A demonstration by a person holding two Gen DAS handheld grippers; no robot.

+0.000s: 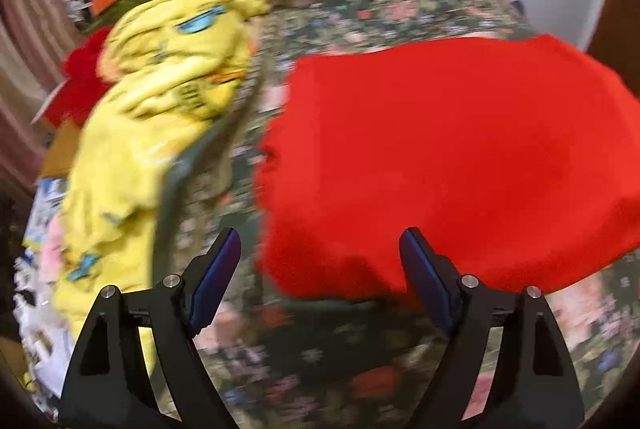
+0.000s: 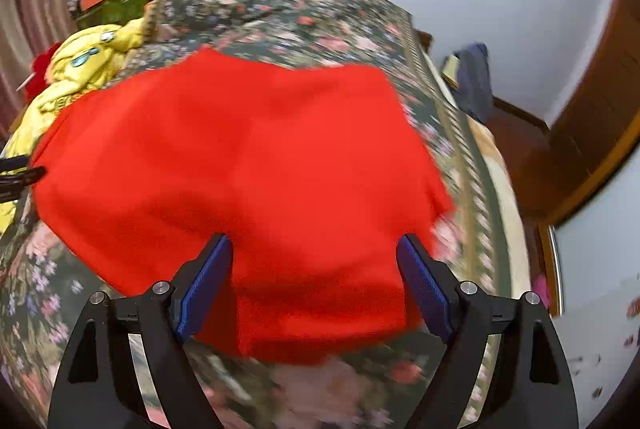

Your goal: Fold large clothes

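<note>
The bright red fleecy garment (image 2: pixel 240 165) lies on the flower-patterned bedspread (image 2: pixel 304 13) as a compact, seemingly folded slab, so this piece looks nearly finished. Both the left gripper (image 1: pixel 320 277) and right gripper (image 2: pixel 314 281) stand spread and empty at the red garment's near edge. Beside the red garment a crumpled yellow printed garment (image 1: pixel 160 101) looks unfolded.

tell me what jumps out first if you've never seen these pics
The bright red garment spread flat across the middle of the floral bedspread grabs the eye. Beside it, toward the bed's left edge, lies a crumpled yellow garment. Both hand-held grippers, left and right, hang open over the red cloth's near edge.
</note>
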